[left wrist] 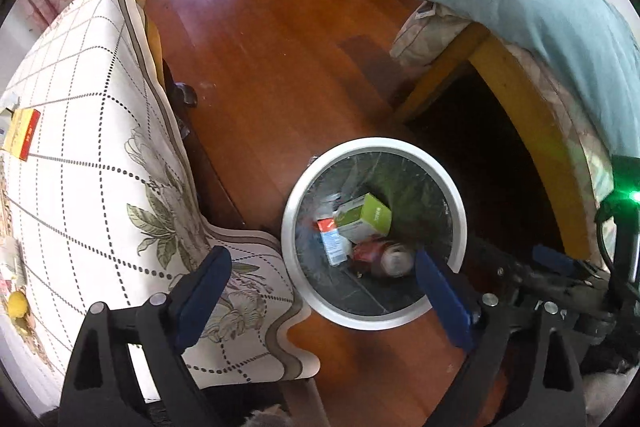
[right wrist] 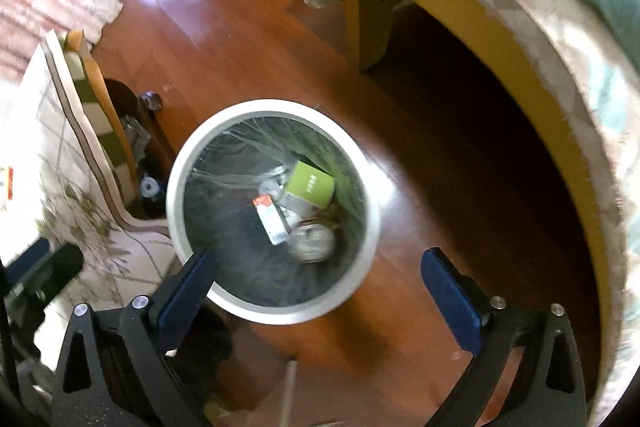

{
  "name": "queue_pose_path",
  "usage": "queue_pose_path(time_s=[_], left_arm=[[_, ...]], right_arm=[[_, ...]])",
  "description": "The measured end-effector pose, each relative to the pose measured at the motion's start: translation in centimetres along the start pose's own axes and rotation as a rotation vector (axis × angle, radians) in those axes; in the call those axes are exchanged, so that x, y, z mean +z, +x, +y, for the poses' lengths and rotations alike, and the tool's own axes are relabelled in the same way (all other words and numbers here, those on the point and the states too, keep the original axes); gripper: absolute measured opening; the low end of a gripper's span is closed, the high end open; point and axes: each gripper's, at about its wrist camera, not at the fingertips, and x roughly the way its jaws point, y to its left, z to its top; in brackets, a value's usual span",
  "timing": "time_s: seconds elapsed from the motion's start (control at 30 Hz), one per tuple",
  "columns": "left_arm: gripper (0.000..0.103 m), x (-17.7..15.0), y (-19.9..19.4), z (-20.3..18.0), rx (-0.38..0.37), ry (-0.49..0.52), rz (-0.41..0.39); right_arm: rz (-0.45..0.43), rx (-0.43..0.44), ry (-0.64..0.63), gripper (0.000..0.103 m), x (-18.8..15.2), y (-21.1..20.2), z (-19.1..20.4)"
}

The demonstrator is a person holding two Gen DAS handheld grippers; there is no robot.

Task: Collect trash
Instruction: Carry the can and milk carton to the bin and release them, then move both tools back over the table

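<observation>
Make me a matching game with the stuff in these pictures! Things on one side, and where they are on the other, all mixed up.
Things:
1. green box
2. red and yellow packet
3. light blue blanket
4. trash bin

Places:
A. on the bed
B. standing on the wooden floor
C. inside the bin
D. on the checked tablecloth

Pairs: 1-C, 2-D, 3-A, 4-B
</observation>
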Motion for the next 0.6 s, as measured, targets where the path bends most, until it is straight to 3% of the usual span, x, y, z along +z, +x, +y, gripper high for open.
queue_pose_path(time_s=[0.2,0.6], left_arm=[[0.096,-0.7,-0.7,0.1,0.032,0.017,-0.004],[0.096,-1.7,-4.5,-0.5,0.044,0.036,-0.062]], right_arm=[[-0.024,-0.062,-0.065,0.103,-1.4,-1.6,-0.1],[-0.087,-0.038,-0.062,0.103,-3.7,-6.9,-1.2]])
